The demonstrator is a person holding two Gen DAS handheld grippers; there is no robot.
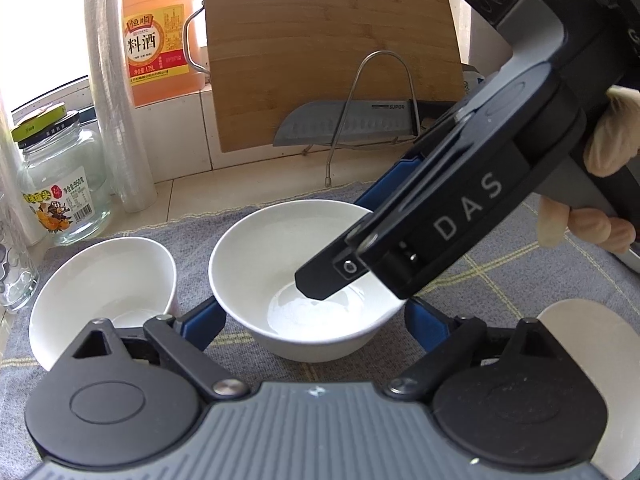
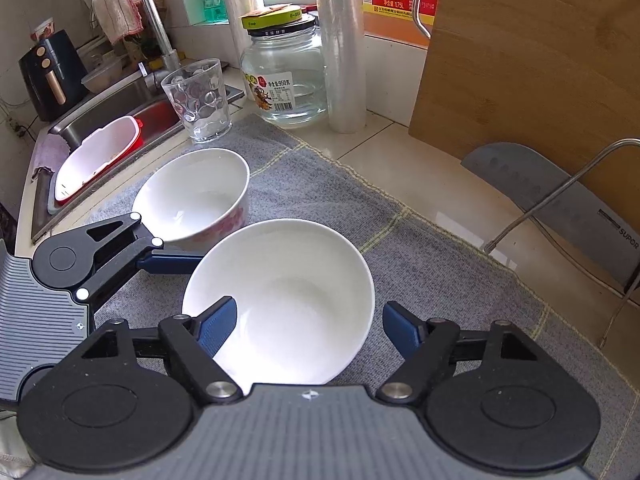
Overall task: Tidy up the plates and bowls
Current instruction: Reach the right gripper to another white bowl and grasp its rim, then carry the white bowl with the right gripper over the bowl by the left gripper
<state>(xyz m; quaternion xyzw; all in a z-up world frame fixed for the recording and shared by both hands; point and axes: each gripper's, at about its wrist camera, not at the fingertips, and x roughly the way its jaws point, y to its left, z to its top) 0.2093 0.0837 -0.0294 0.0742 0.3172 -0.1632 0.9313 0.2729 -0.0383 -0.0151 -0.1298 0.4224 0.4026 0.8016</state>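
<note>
A white bowl stands on the grey cloth; it also shows in the right wrist view. My left gripper is open, its fingers on either side of this bowl's near wall. My right gripper is open around the same bowl's rim, one finger inside and one outside; its body reaches in from the right in the left wrist view. A second white bowl with a pink pattern stands to the left. A white plate edge lies at the right.
Behind the cloth stand a glass jar, a roll of plastic film, an orange cooking wine bottle, a bamboo cutting board and a knife on a wire rack. A drinking glass and the sink are to the left.
</note>
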